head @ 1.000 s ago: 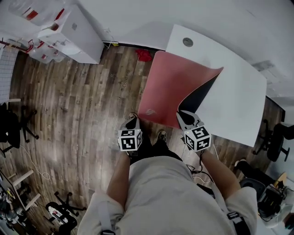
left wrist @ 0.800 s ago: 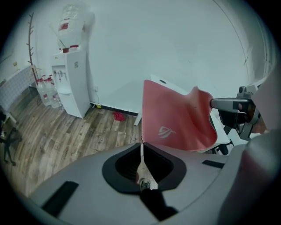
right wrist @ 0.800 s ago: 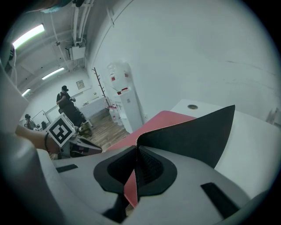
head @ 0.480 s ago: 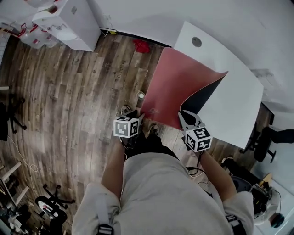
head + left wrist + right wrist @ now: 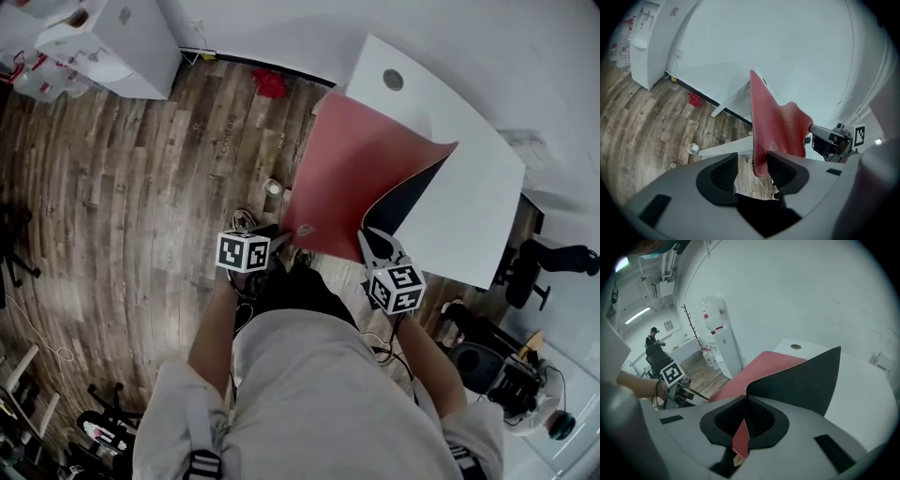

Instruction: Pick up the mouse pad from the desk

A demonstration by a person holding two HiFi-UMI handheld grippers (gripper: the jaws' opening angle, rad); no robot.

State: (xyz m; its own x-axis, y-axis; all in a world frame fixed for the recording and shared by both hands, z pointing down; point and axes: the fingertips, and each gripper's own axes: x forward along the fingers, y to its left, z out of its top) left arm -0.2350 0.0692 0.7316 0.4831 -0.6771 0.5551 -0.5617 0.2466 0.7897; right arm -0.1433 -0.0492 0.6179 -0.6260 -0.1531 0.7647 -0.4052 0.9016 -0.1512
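Right gripper jaws clenched on the near edge of the mouse pad, black underside curled up. Left gripper jaws have just been opening; the pad's red corner hangs between them, not pressed. Pad about half raised: near side off and past the desk edge, far side resting on it. To do, by my judgement: regrip, lift clear

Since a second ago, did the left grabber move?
Yes. Against the desk, the left gripper shifted left in the head view; its jaws have just been opening, the mouse pad between them.
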